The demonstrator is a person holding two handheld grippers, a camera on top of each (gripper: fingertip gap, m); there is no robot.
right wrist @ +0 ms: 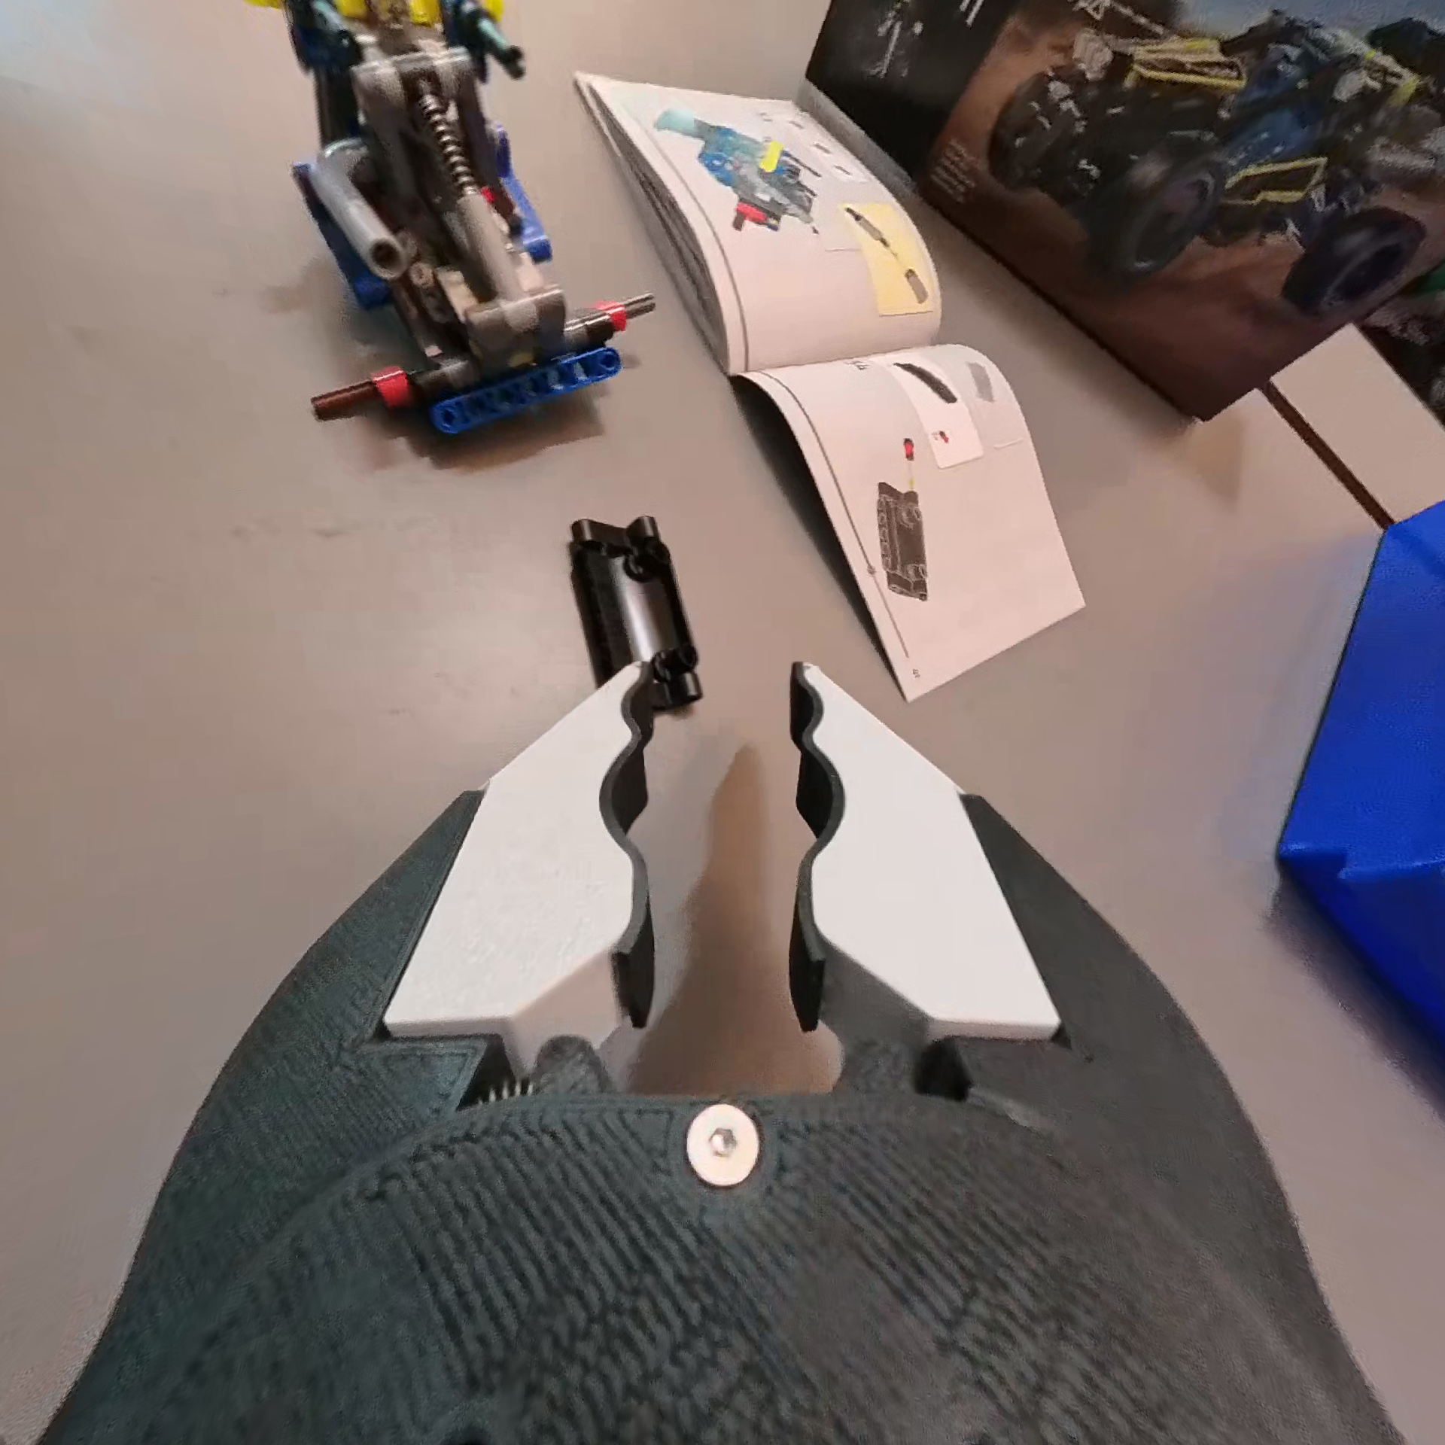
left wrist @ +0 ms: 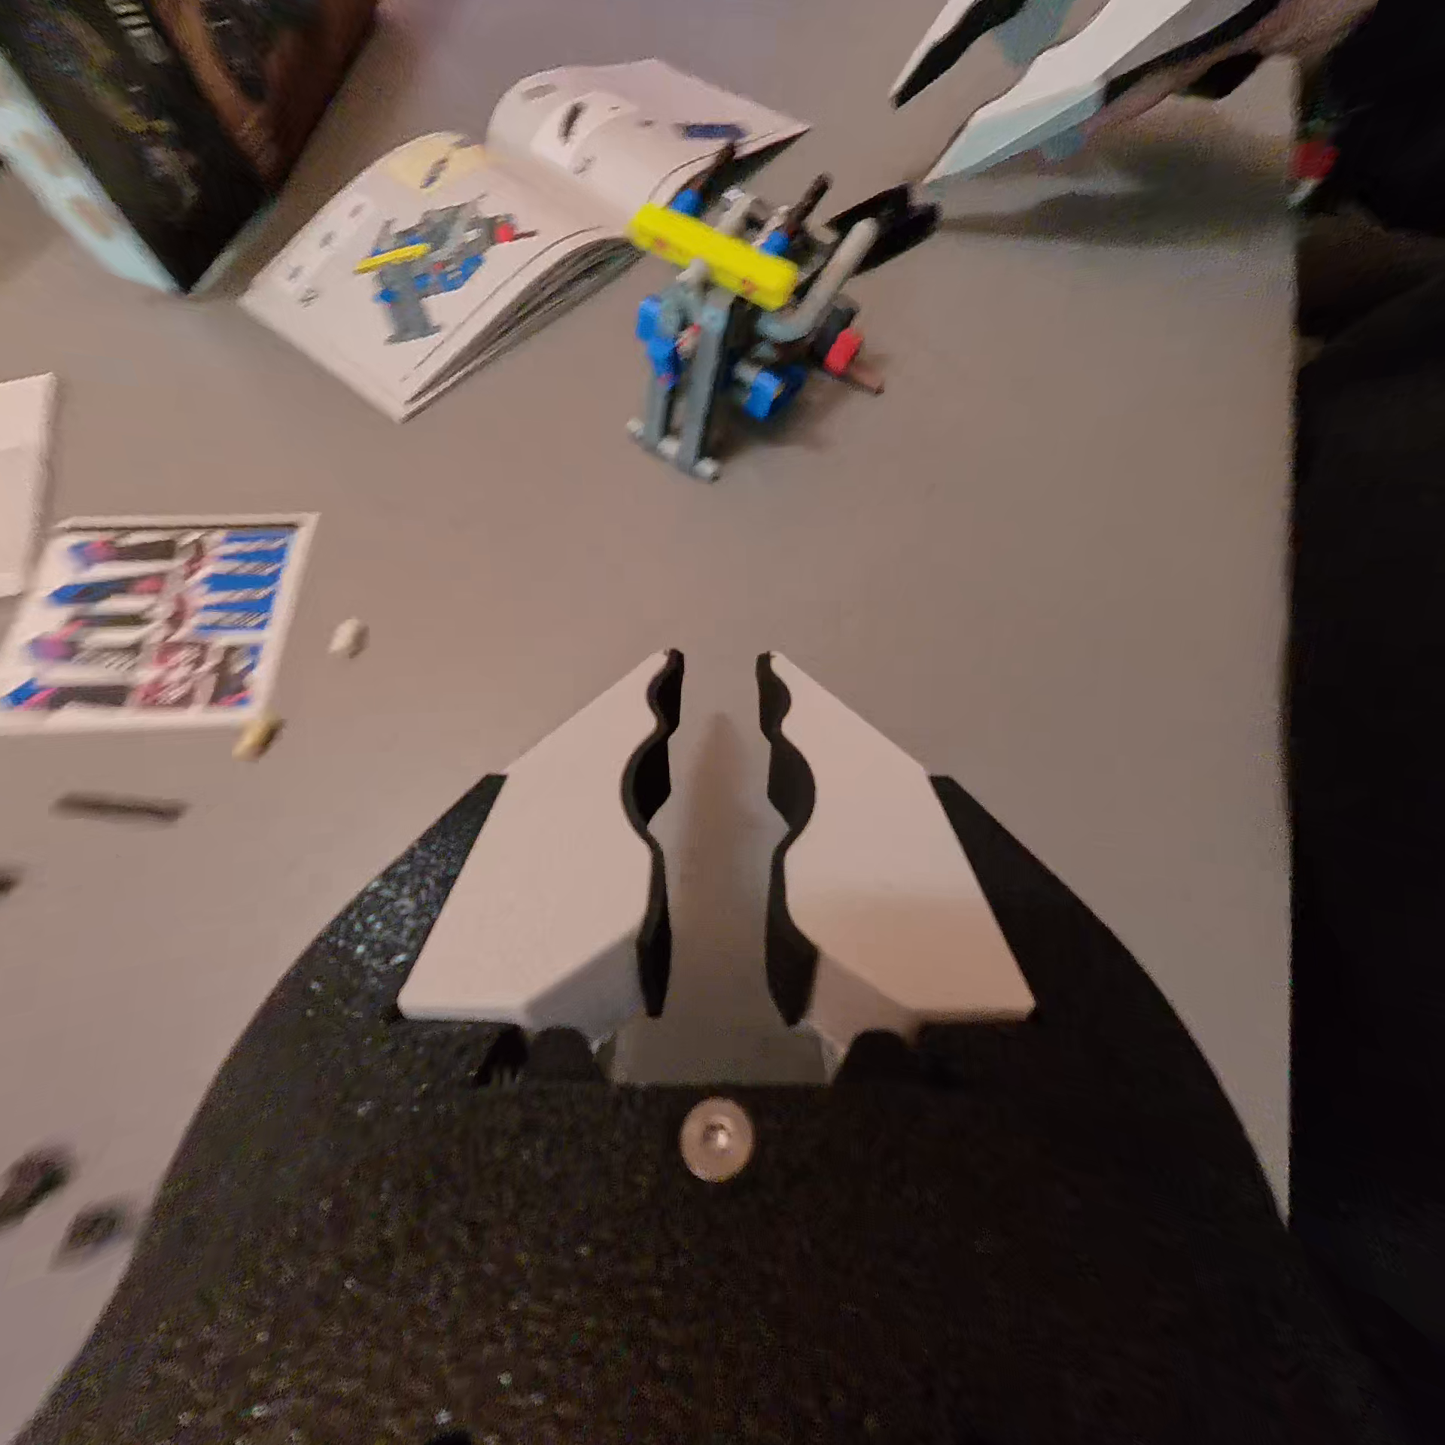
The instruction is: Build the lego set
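Black panel piece [right wrist: 632, 610] lies on the grey table [right wrist: 195, 625] at frame centre, glossy, with pin sockets at its corners; right gripper [right wrist: 723, 674] gapes empty beside it; left gripper [left wrist: 719, 661] parted, empty; open booklet [right wrist: 899, 438] upper right, its print unreadable.

Grey table [right wrist: 195, 625] carries brick model [right wrist: 461, 258], open booklet [right wrist: 844, 313], black panel [right wrist: 625, 594], box [right wrist: 1134, 156].

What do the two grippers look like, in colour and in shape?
Both grippers have white wedge-shaped fingers lined with wavy black pads, and a silver screw sits below them. The left gripper has a black, speckled, rounded body. The right gripper has a dark green body with a ridged texture. No cables show.
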